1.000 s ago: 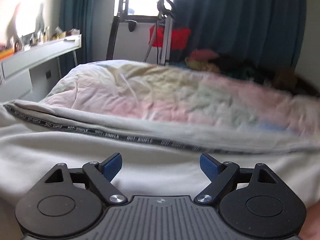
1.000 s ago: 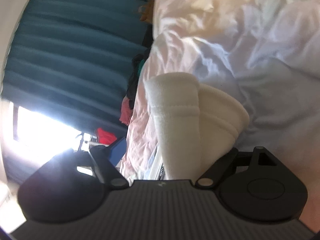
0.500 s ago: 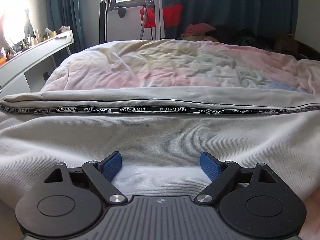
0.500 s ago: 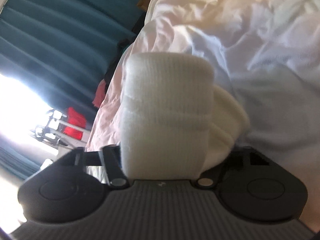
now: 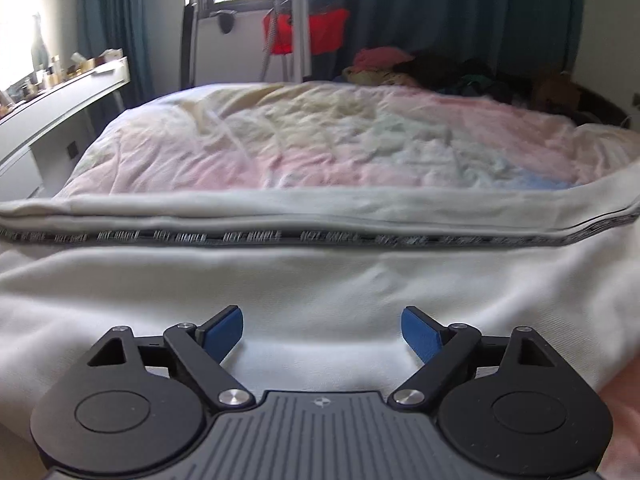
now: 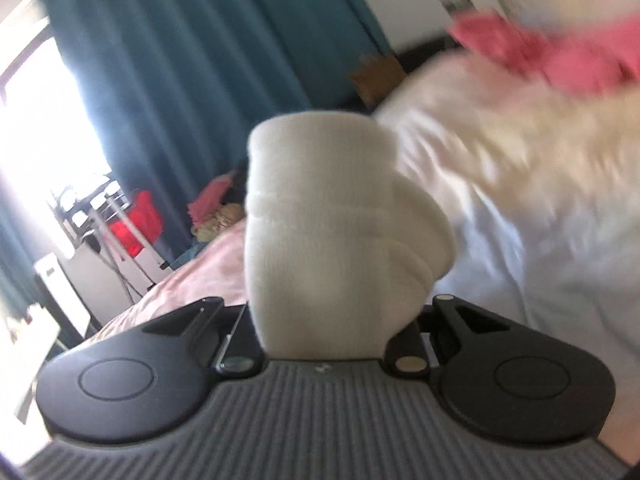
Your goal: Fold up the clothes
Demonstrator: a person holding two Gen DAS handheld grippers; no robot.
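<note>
Left gripper (image 5: 322,330) spread above cream knit garment (image 5: 320,280); right gripper (image 6: 332,332) jaws closing, pinching its ribbed cuff (image 6: 320,220).

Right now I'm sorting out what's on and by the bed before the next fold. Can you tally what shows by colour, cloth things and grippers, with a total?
White garment with black lettered tape, its ribbed cuff between the closing right gripper: 1
Pastel duvet: 1
Pink cloth: 1
Red cloth behind the tripod: 1
Black grippers, counting the open left gripper: 2
Total: 6
</note>
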